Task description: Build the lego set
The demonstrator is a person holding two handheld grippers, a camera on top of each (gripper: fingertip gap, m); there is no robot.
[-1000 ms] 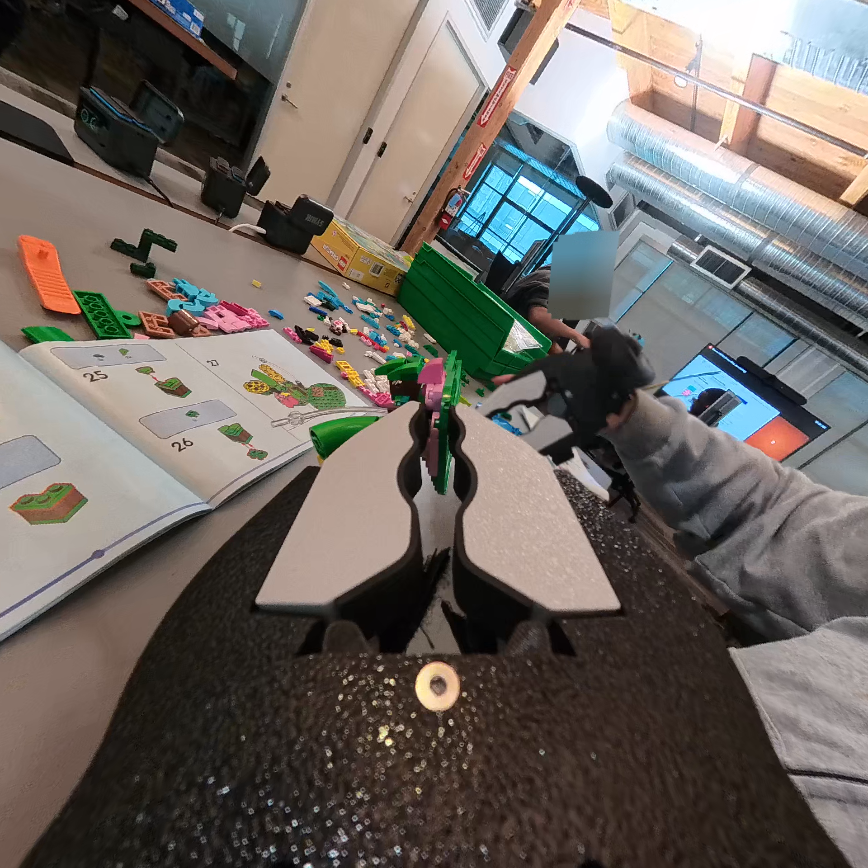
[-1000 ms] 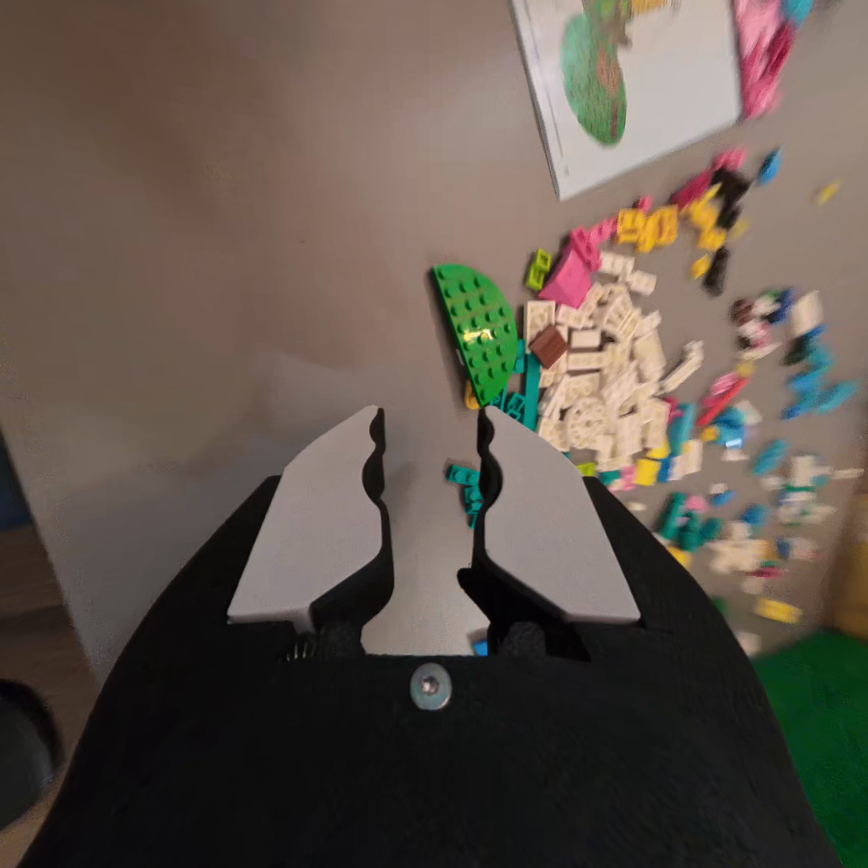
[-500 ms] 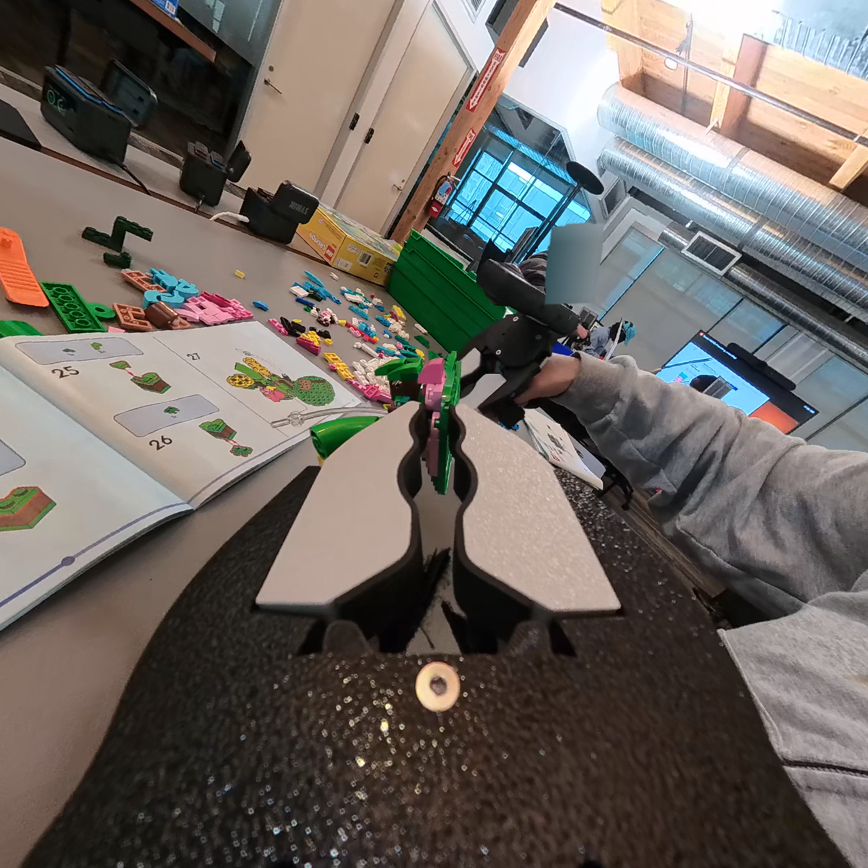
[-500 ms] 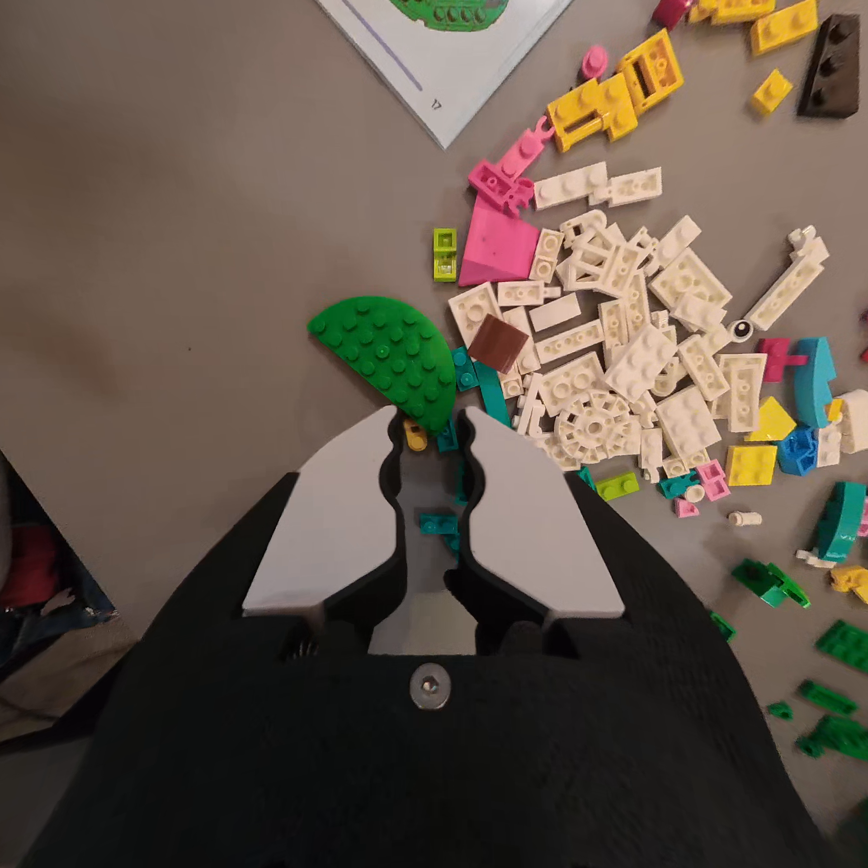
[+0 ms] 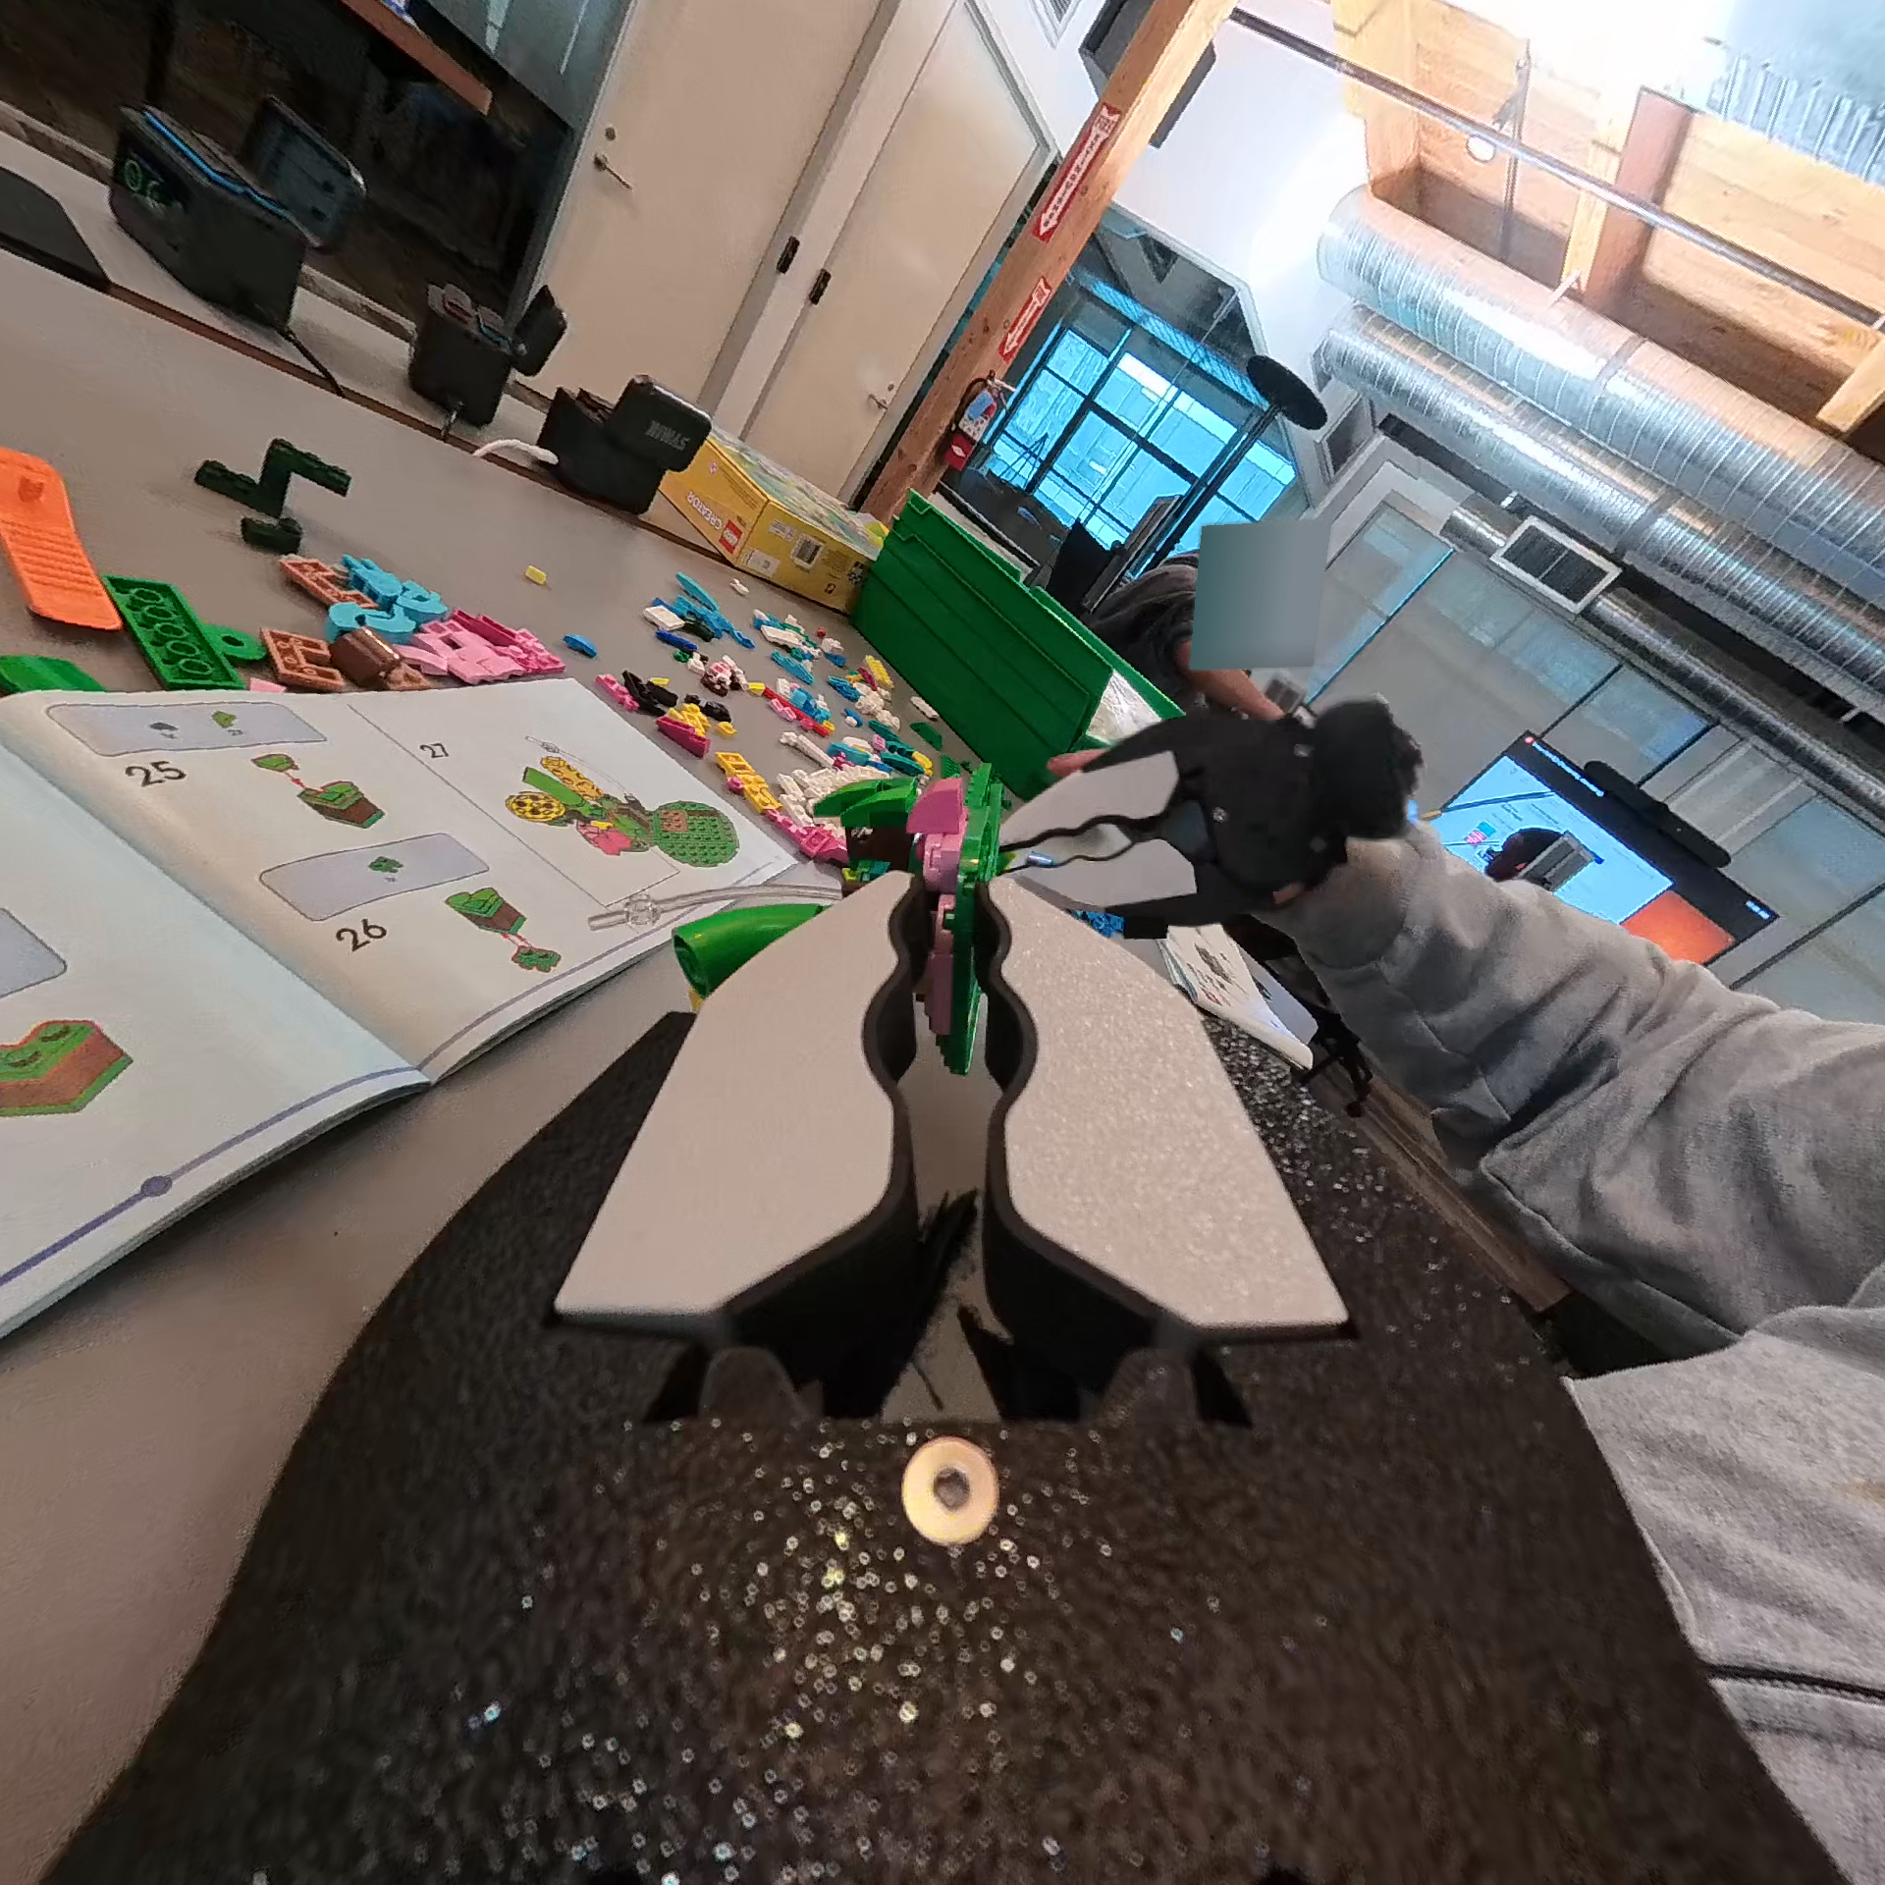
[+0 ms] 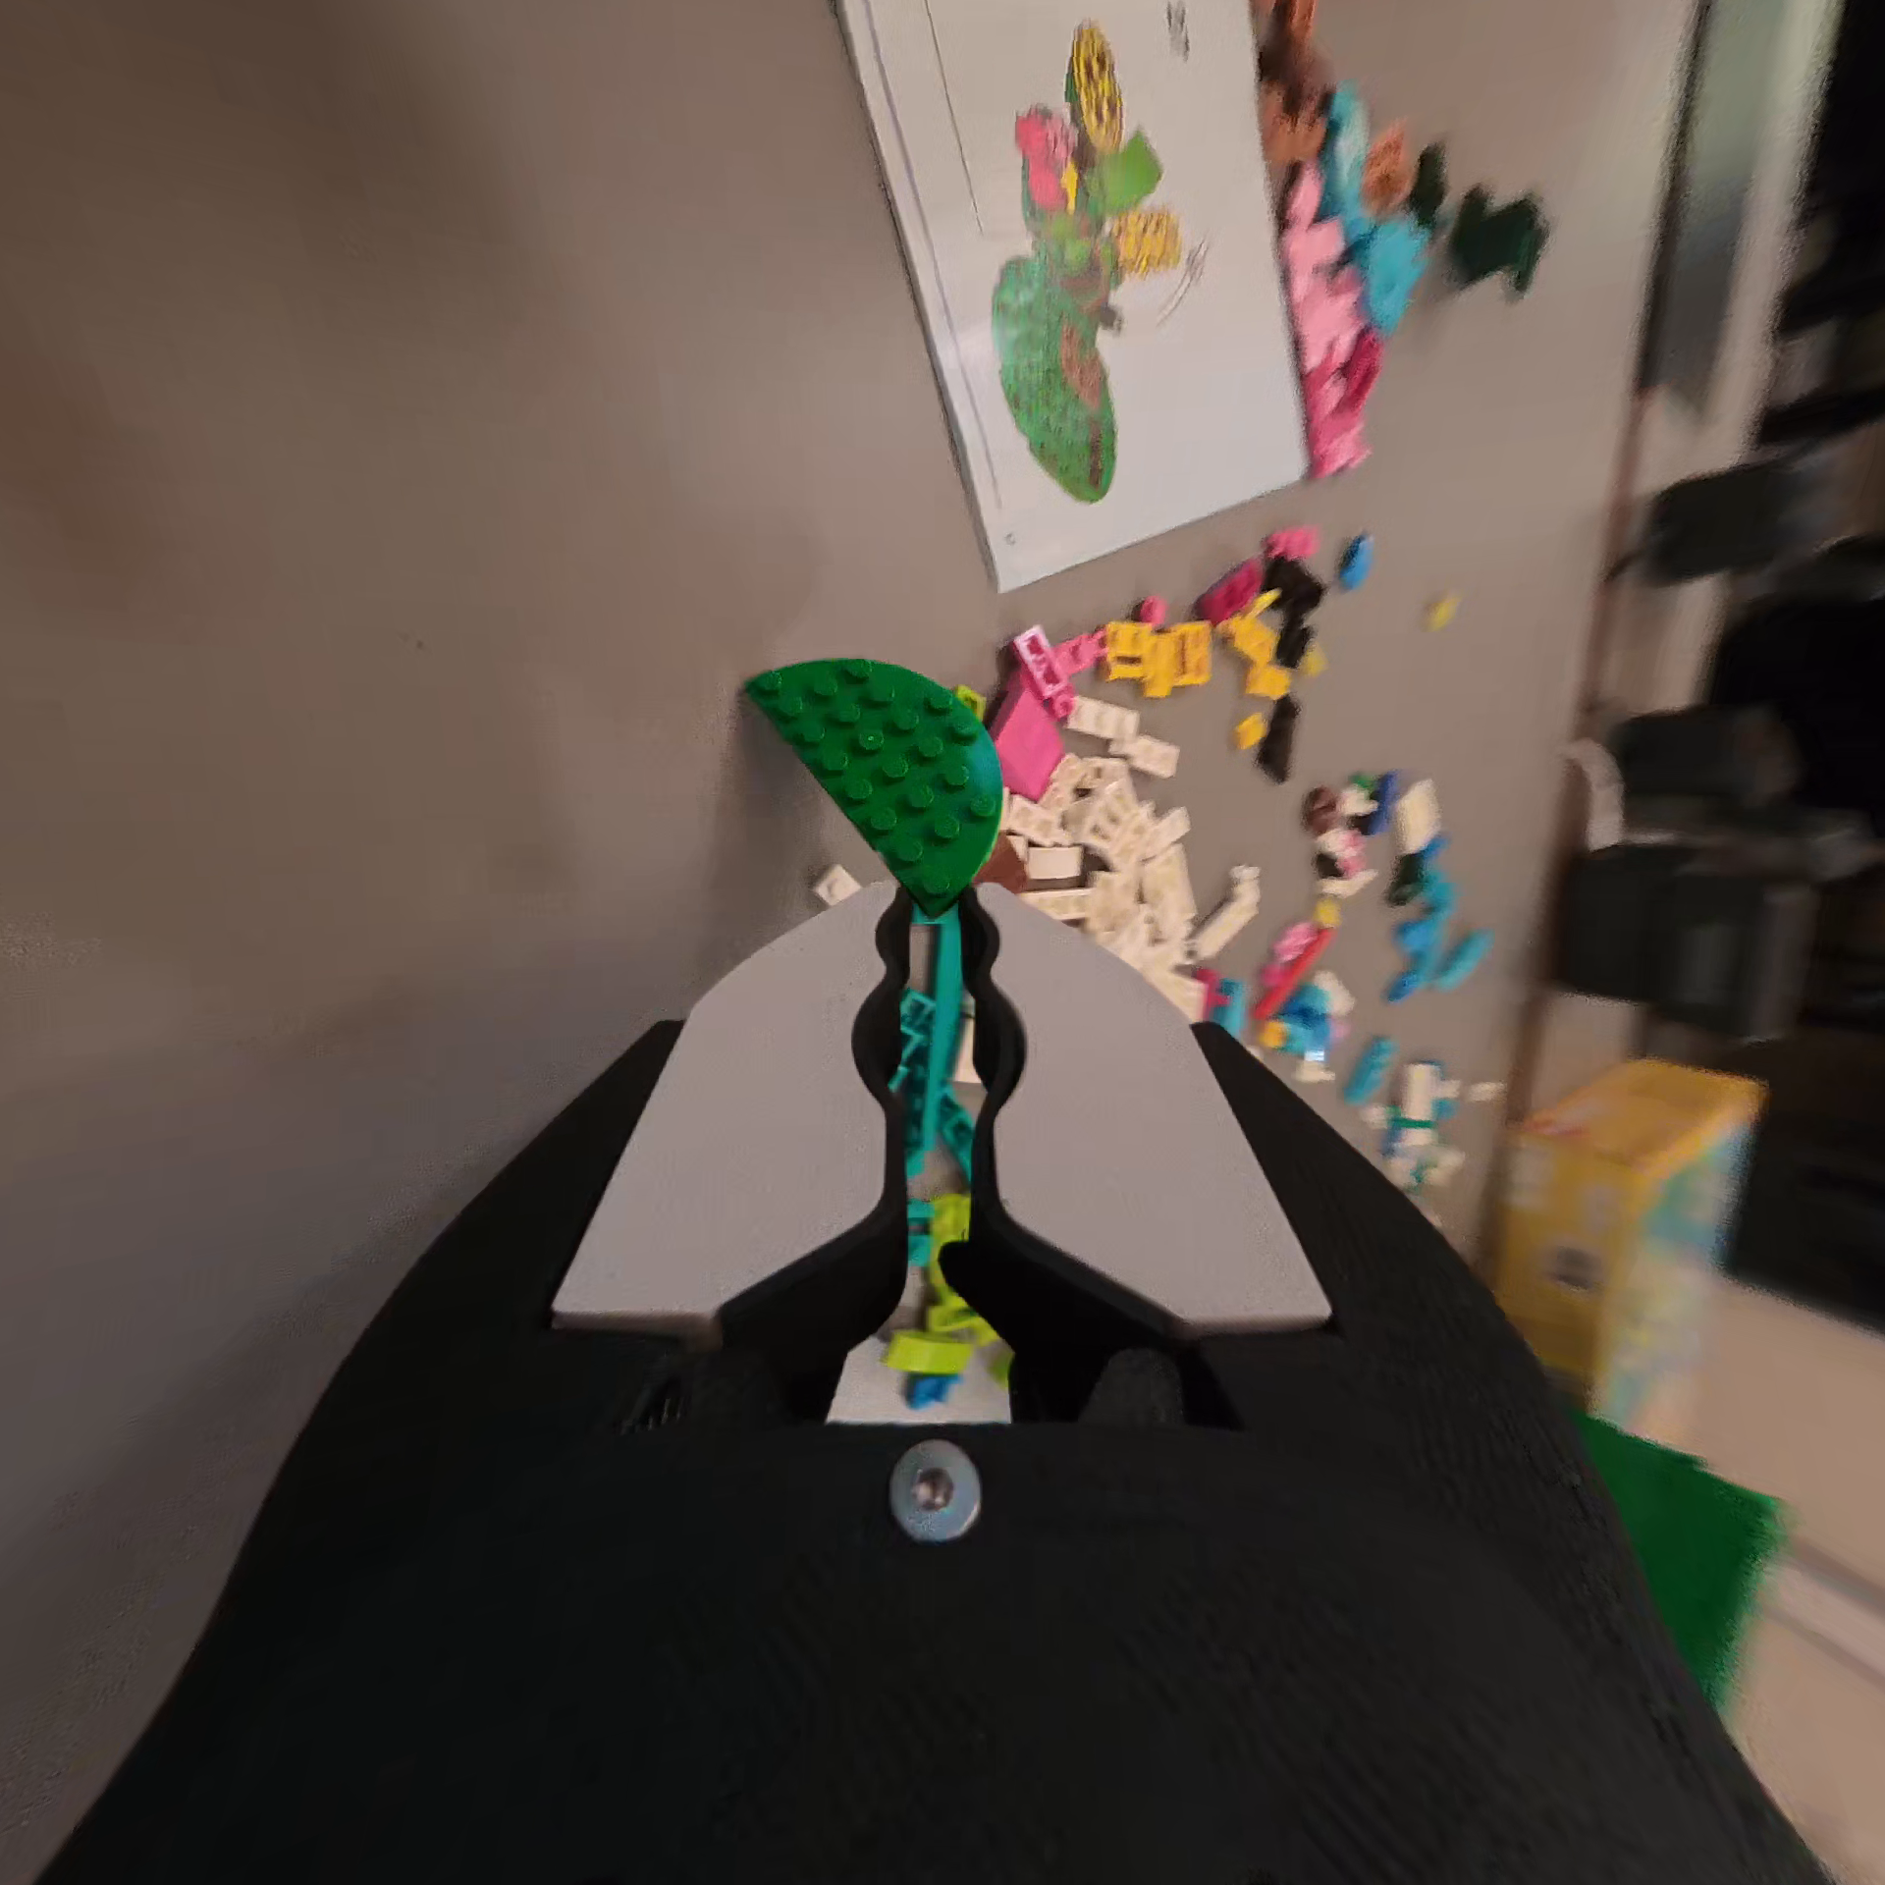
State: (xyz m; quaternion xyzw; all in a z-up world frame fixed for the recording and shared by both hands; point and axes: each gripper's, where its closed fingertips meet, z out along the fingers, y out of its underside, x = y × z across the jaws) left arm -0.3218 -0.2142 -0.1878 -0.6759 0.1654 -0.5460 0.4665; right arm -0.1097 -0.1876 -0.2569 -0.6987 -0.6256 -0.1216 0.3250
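Left gripper (image 5: 949,898) is clamped on a green-and-pink brick build (image 5: 954,867), held edge-on at frame centre so one face stays exposed toward the other tool. Right gripper (image 6: 936,903) is clenched on the tip of a green half-round plate (image 6: 882,775), which sticks out past the fingertips, studs facing the camera; pinching just the corner leaves most of the plate free. In the left wrist view the right gripper sits right of centre, fingertips almost at the build, but the plate can't be made out there. That view alone shows the open instruction booklet (image 5: 306,867) at left, a green bin (image 5: 979,643) and a yellow box (image 5: 765,510) behind. The right wrist view, blurred, looks down on the grey table (image 6: 408,510) and a loose white brick pile (image 6: 1112,847) right of centre.
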